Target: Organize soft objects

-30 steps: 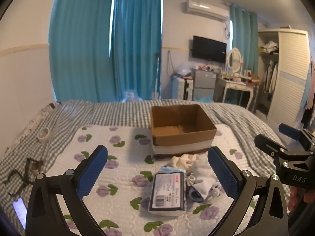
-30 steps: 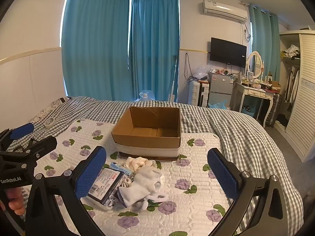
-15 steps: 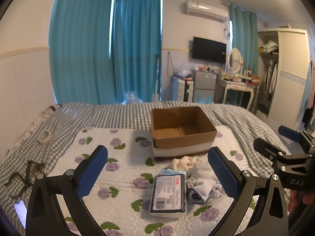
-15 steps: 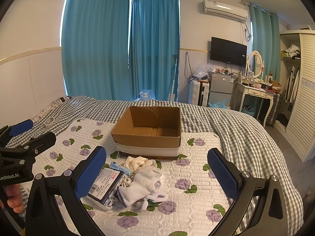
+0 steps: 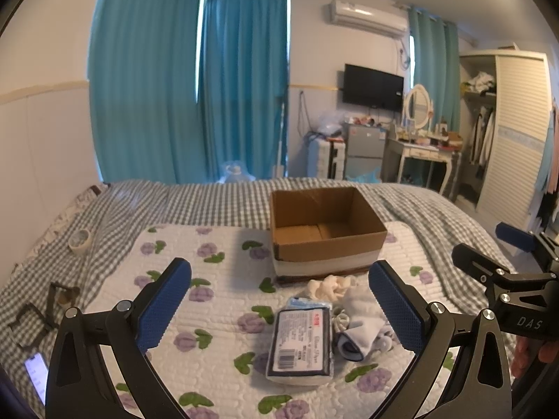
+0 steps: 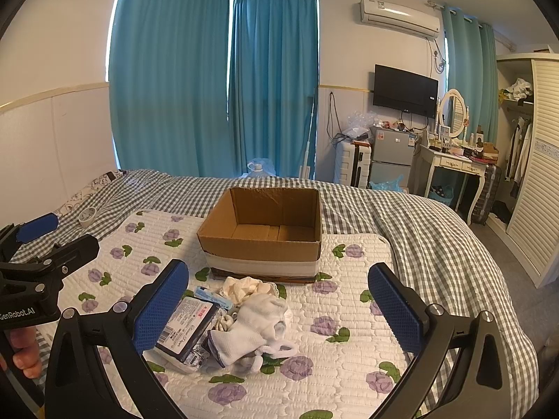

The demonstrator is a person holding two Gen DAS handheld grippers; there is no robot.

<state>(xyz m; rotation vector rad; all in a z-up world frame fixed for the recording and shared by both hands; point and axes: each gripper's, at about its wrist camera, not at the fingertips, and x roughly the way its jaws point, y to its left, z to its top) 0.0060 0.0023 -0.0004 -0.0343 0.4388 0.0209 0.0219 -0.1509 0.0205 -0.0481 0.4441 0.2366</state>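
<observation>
I see the cardboard box (image 6: 265, 234) open on the bed (image 6: 436, 230), the soft pile just before it. The wrapped pack (image 5: 302, 340) looks squashy yet slick; the white sock (image 6: 255, 328) limp, best pinched mid-fold. Both my left gripper (image 5: 279, 303) and right gripper (image 6: 277, 305) are spread, holding nothing.

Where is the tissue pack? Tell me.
The tissue pack lies on the floral quilt in front of the cardboard box, just left of the white socks in both wrist views.
</observation>
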